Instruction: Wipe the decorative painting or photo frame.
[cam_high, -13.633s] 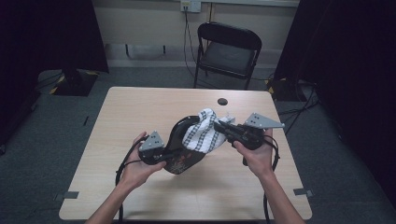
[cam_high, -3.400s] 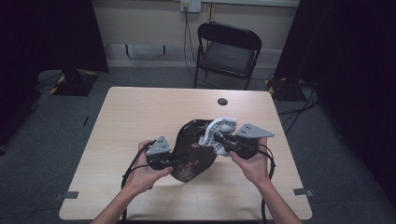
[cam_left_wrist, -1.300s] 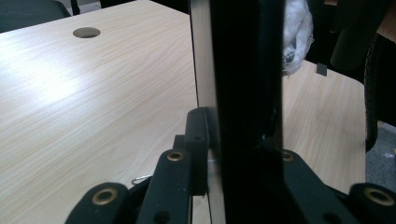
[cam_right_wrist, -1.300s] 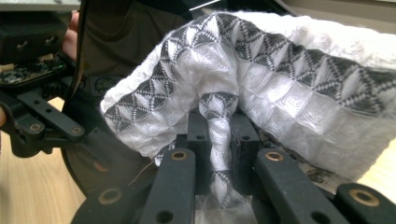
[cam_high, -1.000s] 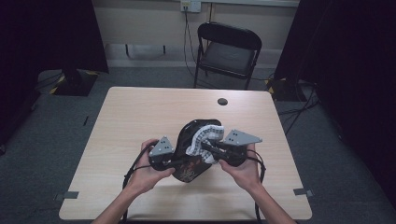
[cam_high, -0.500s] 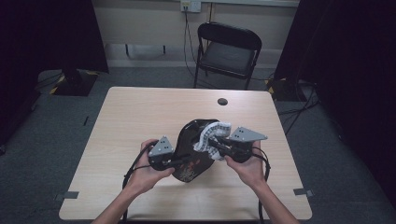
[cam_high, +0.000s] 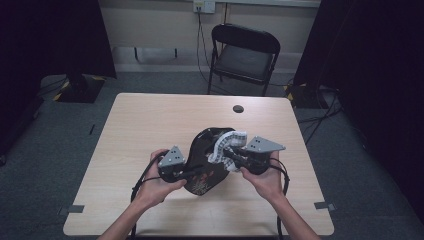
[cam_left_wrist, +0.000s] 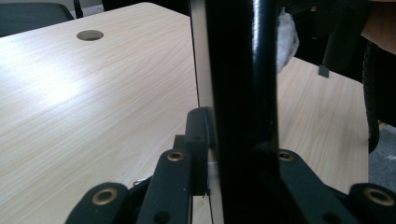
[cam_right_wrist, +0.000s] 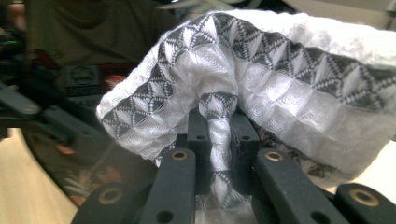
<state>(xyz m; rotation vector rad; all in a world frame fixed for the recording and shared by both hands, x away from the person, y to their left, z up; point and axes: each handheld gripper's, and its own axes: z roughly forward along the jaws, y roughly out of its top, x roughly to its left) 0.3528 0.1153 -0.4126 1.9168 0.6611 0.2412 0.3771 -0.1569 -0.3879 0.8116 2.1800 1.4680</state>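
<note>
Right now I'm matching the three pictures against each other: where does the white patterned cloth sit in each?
High view: the cloth lies on the black plate, just right of centre.
Left gripper view: a white bit at upper right, behind the plate's edge.
Right gripper view: bunched across the middle, pinched between the jaws.
Shared landmark: the black plate.

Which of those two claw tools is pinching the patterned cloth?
The right gripper: its jaws are shut on a fold of the white-and-grey cloth. The left gripper instead clamps the rim of the dark plate.
</note>
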